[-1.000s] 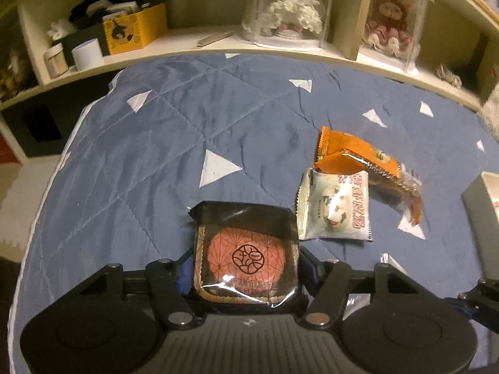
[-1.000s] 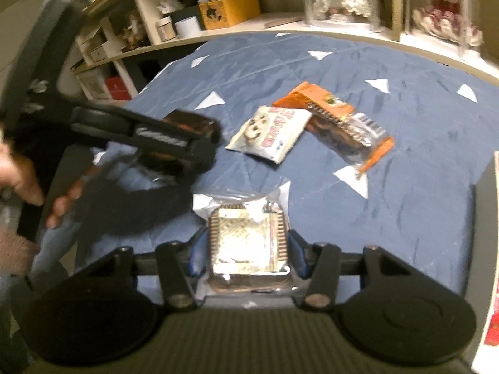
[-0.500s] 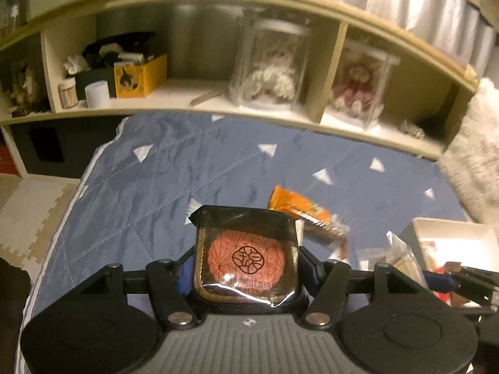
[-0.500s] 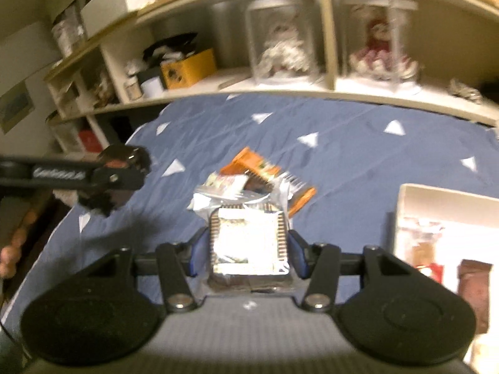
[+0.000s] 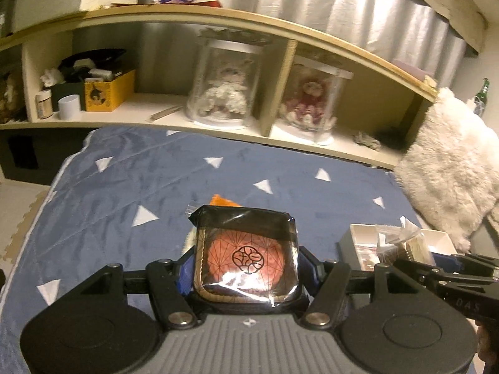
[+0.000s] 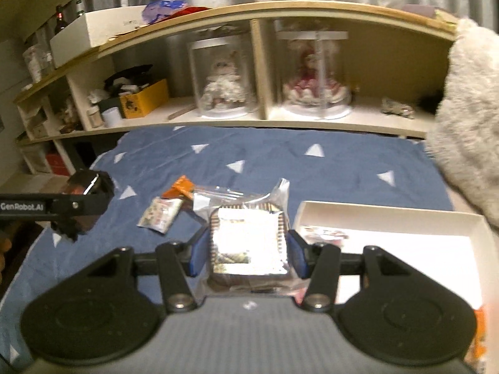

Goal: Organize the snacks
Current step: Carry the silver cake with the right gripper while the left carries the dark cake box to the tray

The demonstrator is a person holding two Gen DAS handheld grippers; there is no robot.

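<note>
Your left tool (image 5: 244, 268) is clamped on the dark-wrapped red snack (image 5: 246, 257), and your right tool (image 6: 248, 251) is clamped on the clear-wrapped checkered snack (image 6: 248, 241). Both packets are held in the air above the blue bedspread (image 6: 280, 162). Take the white box (image 6: 389, 218) as your mark. The right tool's packet sits just left of the box's near-left corner, not yet over the opening as far as I can judge. The left tool is further left of the box, well apart from it. Two more packets, an orange one (image 6: 182, 187) and a pale one (image 6: 160, 213), lie on the bedspread left of the box, overlapping or nearly so. The box already holds a few wrapped items at its left end.

The likely step is dropping both packets into the box. Watch these risks:

- Both wrappers are glossy film. If you ease the squeeze before you are over the box, a packet could slip out onto the bedspread.
- The two tools are converging on one box. Go in one at a time or they may knock together.
- The box rests on soft bedding. A push on its wall could tip or slide it.
- The right view is blurred, so judge the box edge with care.
</note>
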